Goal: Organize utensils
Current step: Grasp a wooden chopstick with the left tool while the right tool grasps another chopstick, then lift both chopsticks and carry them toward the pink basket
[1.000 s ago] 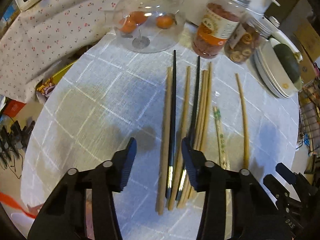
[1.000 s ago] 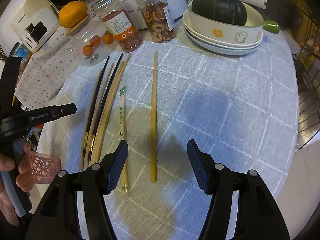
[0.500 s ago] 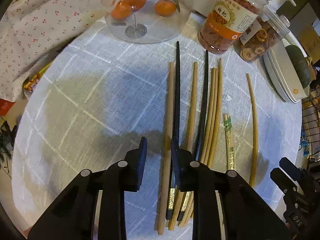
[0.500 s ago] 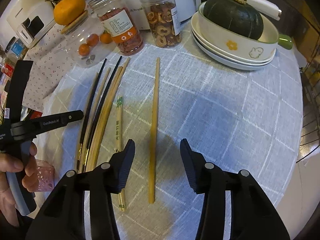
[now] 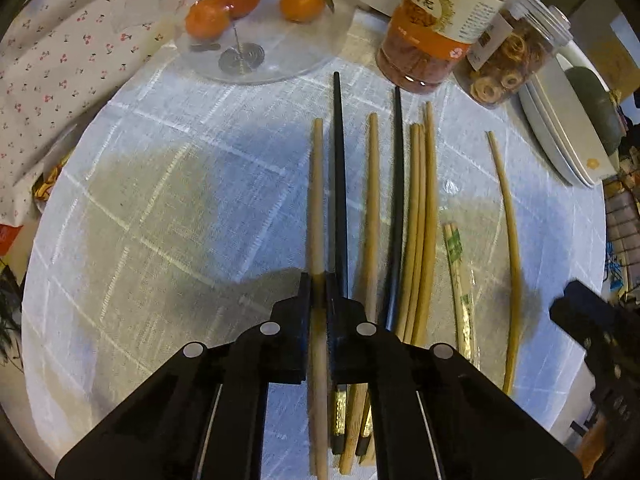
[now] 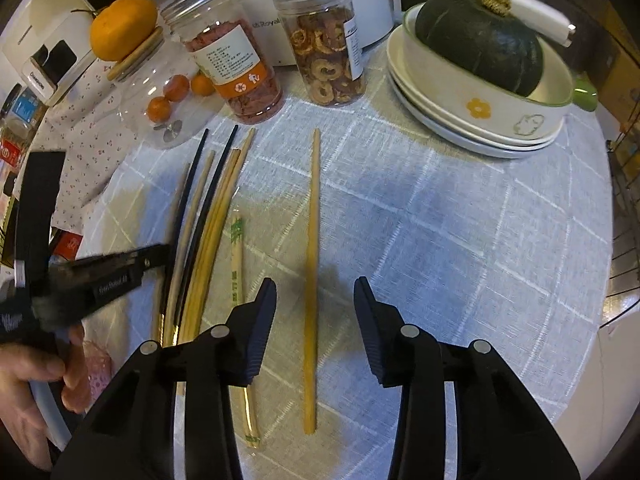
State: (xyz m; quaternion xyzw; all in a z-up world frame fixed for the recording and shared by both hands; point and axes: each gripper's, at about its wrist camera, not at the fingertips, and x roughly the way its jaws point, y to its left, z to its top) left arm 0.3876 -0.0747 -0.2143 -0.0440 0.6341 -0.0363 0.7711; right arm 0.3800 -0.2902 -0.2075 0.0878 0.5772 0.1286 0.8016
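Note:
Several chopsticks lie side by side on the white checked tablecloth (image 5: 160, 200). My left gripper (image 5: 319, 284) is shut on the leftmost light wooden chopstick (image 5: 317, 200), which runs between its jaws. Beside it lie a black chopstick (image 5: 339, 168), more wooden ones (image 5: 420, 208), a second black one (image 5: 397, 184) and a wrapped pair (image 5: 456, 256). My right gripper (image 6: 315, 300) is open and straddles a lone yellow chopstick (image 6: 312, 240) that lies apart to the right; the jaws are not touching it. The left gripper shows in the right wrist view (image 6: 120, 268).
At the back stand a clear jar with small oranges (image 6: 168, 92), two plastic jars of dried food (image 6: 236, 68) (image 6: 328, 52), and stacked white dishes (image 6: 480, 120) holding a dark green squash (image 6: 480, 40). A floral cloth (image 5: 60, 40) lies at the left. The table edge curves at the right.
My left gripper has moved forward and closed on the leftmost wooden chopstick. My right gripper has moved forward over the lone yellow chopstick and narrowed its opening somewhat.

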